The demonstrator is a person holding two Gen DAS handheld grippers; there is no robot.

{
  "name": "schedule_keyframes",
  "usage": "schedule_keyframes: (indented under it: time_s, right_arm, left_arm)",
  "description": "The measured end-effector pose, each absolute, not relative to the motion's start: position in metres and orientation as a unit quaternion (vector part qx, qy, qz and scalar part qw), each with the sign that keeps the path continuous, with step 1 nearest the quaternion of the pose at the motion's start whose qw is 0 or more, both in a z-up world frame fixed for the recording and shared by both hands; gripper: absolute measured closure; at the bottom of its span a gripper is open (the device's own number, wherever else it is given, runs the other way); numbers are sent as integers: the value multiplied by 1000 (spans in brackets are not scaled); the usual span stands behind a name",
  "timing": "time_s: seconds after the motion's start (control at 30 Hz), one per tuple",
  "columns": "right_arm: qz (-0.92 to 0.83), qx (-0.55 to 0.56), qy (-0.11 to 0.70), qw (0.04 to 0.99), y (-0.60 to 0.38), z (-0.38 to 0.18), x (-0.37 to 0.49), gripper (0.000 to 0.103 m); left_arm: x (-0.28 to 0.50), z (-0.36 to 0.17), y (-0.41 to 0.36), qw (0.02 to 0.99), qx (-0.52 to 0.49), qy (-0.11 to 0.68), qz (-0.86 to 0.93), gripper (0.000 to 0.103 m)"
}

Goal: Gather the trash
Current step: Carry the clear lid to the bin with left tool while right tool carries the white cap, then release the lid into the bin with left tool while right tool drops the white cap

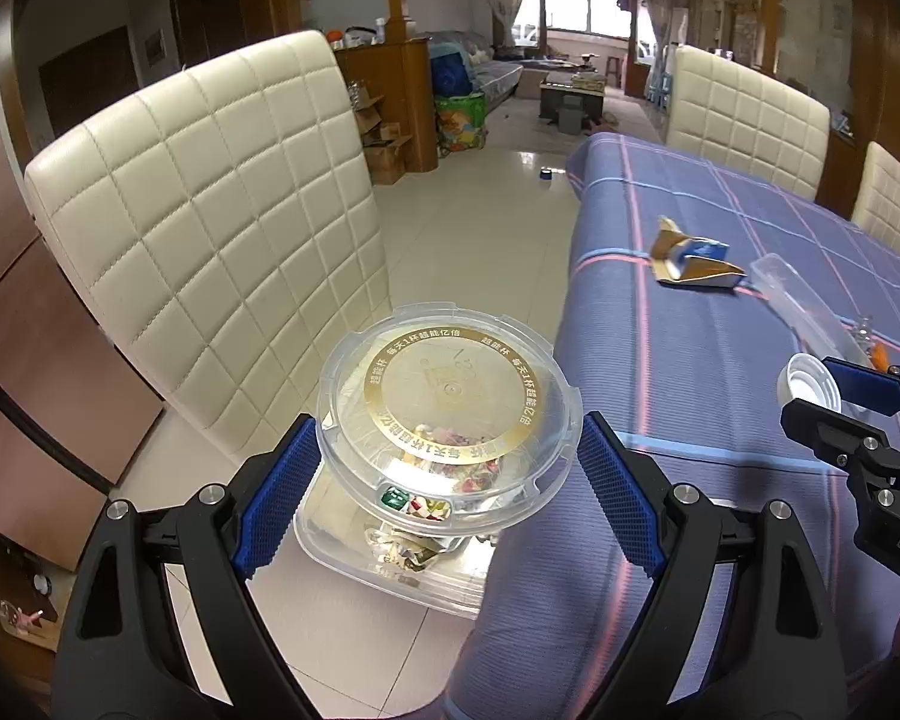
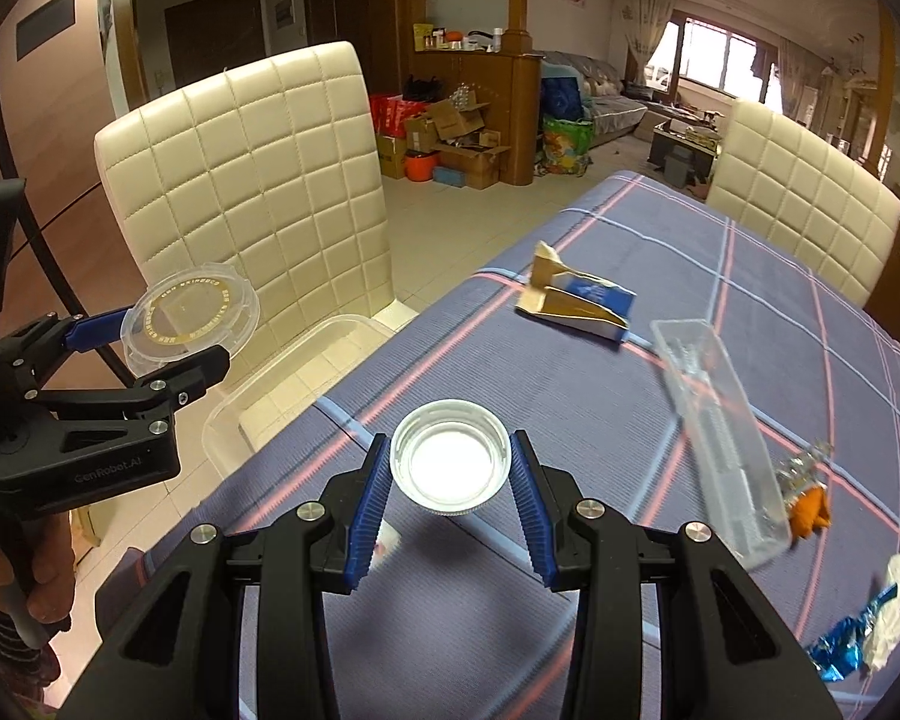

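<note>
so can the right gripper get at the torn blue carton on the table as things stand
Probably not yet: the right gripper has its fingers shut on a white cap. The tablecloth up to the torn blue carton looks bare, so only the held cap is in the way.

Bin [image 2: 282, 384] on floor between chair [image 2: 252, 180] and table [image 2: 690, 276], carton [image 2: 576, 300] on table

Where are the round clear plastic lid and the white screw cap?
Round clear plastic lid [image 1: 447, 405], left wrist view, its gold-ringed centre.
White screw cap [image 2: 450, 461], right wrist view, its bright inner face.
</note>
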State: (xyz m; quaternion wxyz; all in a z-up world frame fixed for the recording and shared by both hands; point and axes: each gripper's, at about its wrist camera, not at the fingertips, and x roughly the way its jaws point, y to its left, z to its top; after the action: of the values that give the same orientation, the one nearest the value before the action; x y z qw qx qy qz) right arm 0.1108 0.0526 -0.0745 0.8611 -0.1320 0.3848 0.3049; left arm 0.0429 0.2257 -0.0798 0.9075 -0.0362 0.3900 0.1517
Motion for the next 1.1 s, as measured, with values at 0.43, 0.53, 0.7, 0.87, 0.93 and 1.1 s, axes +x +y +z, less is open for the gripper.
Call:
schedule_keyframes:
  time_s: [0.43,0.53,0.7,0.87,0.93,1.1]
  right_arm:
    - [316,-146,384,855,91,-77,128,64]
    - [319,-149,385,853,98,-78,130,64]
    - [324,-155,388,849,107,-83,131,64]
    - [331,-160,390,844,117,-86,131,64]
    - [335,-162,390,842,123,-87,131,64]
    - [349,-172,390,834,138,-91,127,64]
  left_arm:
    - [53,-89,253,904,-43,395,158,12]
    - [52,-91,259,904,-48,393,163,5]
    - [49,-95,268,900,-50,398,171,4]
    - [40,-98,277,899,-37,392,192,4]
    - [36,-98,281,897,-32,392,199,4]
    - [31,-100,292,894,-37,393,212,4]
